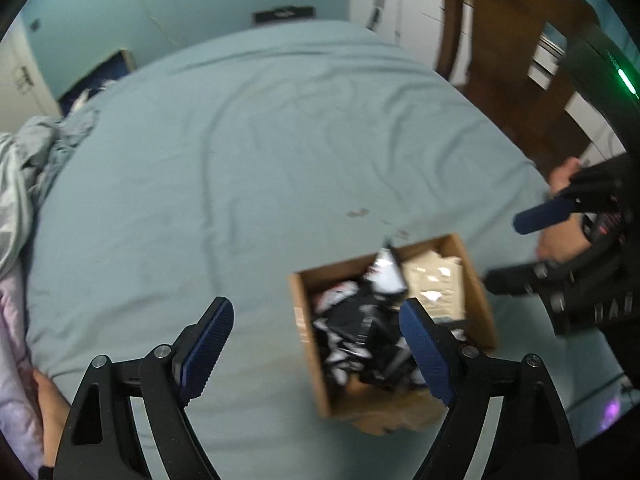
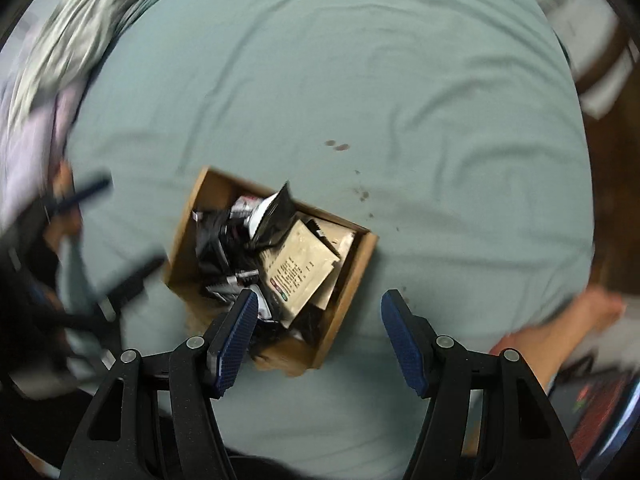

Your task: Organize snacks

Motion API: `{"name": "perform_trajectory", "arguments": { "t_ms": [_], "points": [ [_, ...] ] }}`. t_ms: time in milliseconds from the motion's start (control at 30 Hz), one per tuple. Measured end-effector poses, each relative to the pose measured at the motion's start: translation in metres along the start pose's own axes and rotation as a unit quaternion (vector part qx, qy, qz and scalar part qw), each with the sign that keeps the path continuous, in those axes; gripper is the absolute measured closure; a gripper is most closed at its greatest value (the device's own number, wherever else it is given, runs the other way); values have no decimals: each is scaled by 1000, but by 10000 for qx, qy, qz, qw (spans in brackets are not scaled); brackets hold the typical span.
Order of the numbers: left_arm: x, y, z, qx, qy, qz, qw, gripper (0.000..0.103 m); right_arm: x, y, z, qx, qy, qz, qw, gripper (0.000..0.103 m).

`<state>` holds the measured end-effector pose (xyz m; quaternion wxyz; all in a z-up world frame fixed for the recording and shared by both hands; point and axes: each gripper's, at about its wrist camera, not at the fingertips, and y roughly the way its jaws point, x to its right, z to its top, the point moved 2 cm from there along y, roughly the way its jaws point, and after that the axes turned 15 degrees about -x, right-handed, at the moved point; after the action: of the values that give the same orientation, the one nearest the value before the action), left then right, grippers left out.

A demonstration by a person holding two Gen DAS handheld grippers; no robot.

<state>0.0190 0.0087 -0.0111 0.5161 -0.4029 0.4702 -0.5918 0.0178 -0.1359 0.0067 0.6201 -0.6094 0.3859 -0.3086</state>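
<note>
An open cardboard box [image 1: 304,320] lies on the teal bed sheet, filled with snack packets. Black-and-white packets [image 1: 360,320] are heaped on its left side, and beige packets [image 1: 436,284] lie on its right. My left gripper [image 1: 314,308] hangs above the box's near left part, open, with nothing between its blue pads. In the right wrist view the box [image 2: 352,276] shows a beige printed packet [image 2: 304,268] leaning on the black ones [image 2: 224,240]. My right gripper [image 2: 320,296] is open above the box's near corner and holds nothing. Each gripper also appears, blurred, at the edge of the other's view.
The wrinkled teal sheet [image 1: 240,160] spreads around the box, with small dark stains [image 2: 338,145] beyond it. Crumpled grey and lilac bedding [image 1: 24,168] lies at the left. A wooden chair [image 1: 512,40] and white cabinets [image 1: 400,4] stand behind. A bare limb [image 2: 560,328] rests at the right edge.
</note>
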Motion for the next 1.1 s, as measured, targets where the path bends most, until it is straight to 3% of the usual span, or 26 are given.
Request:
{"name": "perform_trajectory", "arguments": {
  "t_ms": [100, 367, 600, 867, 1100],
  "points": [
    [-16, 3, -6, 20, -316, 79, 9995, 17, -12, 4, -5, 601, -429, -596, 9955, 40],
    [-25, 2, -16, 217, -303, 454, 9983, 16, -5, 0, -24, 1421, -271, -349, 9889, 40],
    [-15, -1, -14, 384, -41, 820, 9959, 5, 3, 4, -36, 1069, -98, -91, 9942, 40],
    [-7, 2, -13, 342, 155, 991, 9944, 3, -1, 14, -40, 635, -315, -76, 9975, 40],
    [-4, 5, -11, 263, 207, 982, 9946, 3, -4, 18, -34, 526, -324, -136, 9980, 40]
  ]
}}
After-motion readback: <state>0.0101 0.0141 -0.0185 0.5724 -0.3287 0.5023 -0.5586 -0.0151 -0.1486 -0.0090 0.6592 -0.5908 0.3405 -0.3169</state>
